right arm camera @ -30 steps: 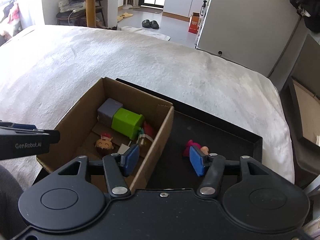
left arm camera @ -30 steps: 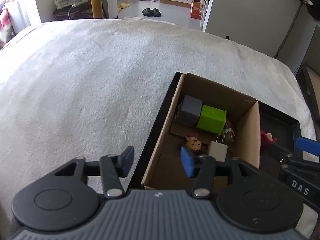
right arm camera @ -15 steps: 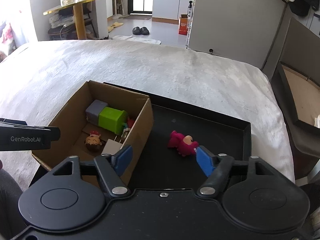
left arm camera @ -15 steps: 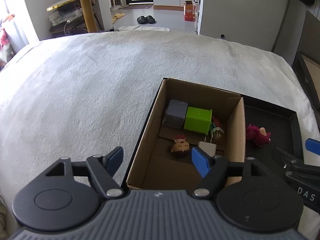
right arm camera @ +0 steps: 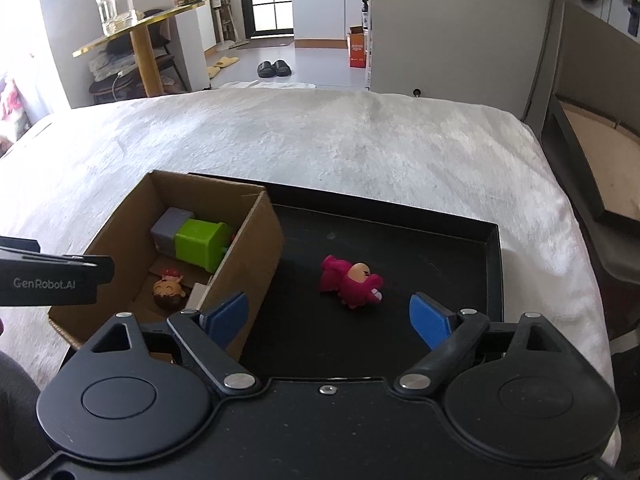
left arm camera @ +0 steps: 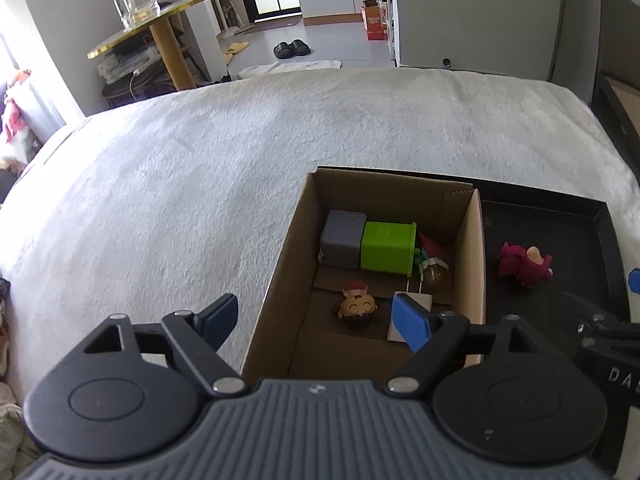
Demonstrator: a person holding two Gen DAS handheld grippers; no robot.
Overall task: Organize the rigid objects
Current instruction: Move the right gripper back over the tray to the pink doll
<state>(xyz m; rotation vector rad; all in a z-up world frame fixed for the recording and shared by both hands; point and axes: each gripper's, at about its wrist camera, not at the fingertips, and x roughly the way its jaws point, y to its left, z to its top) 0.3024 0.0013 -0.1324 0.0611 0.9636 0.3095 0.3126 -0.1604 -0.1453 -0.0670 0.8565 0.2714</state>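
An open cardboard box (left arm camera: 280, 264) (right arm camera: 248, 256) stands in the left part of a black tray (right arm camera: 494, 248) (left arm camera: 608, 240) on a white bed. Inside lie a grey cube (left arm camera: 343, 238) (right arm camera: 170, 226), a green block (left arm camera: 387, 246) (right arm camera: 200, 242), a small round-headed figurine (left arm camera: 358, 308) (right arm camera: 170, 289), a white piece (left arm camera: 414, 300) and a small colourful toy (left arm camera: 430, 264). A pink figure (right arm camera: 352, 283) (left arm camera: 524, 266) lies on the tray floor right of the box. My left gripper (left arm camera: 316, 320) hangs over the box's near-left wall, jaws opening, nothing between them. My right gripper (right arm camera: 330, 318) hovers just short of the pink figure, jaws opening, empty.
The white bed cover (left arm camera: 200, 184) spreads far and left of the tray. A dark-framed box (right arm camera: 600, 168) stands off the bed's right side. Beyond the bed are a gold-topped table (left arm camera: 160, 20) with a glass jar, slippers (left arm camera: 292, 48) and a grey cabinet (right arm camera: 460, 28).
Both grippers have opened wider and drawn back from the tray, so more of the room shows. The pink figure, half hidden before, now lies in full view ahead of the right gripper.
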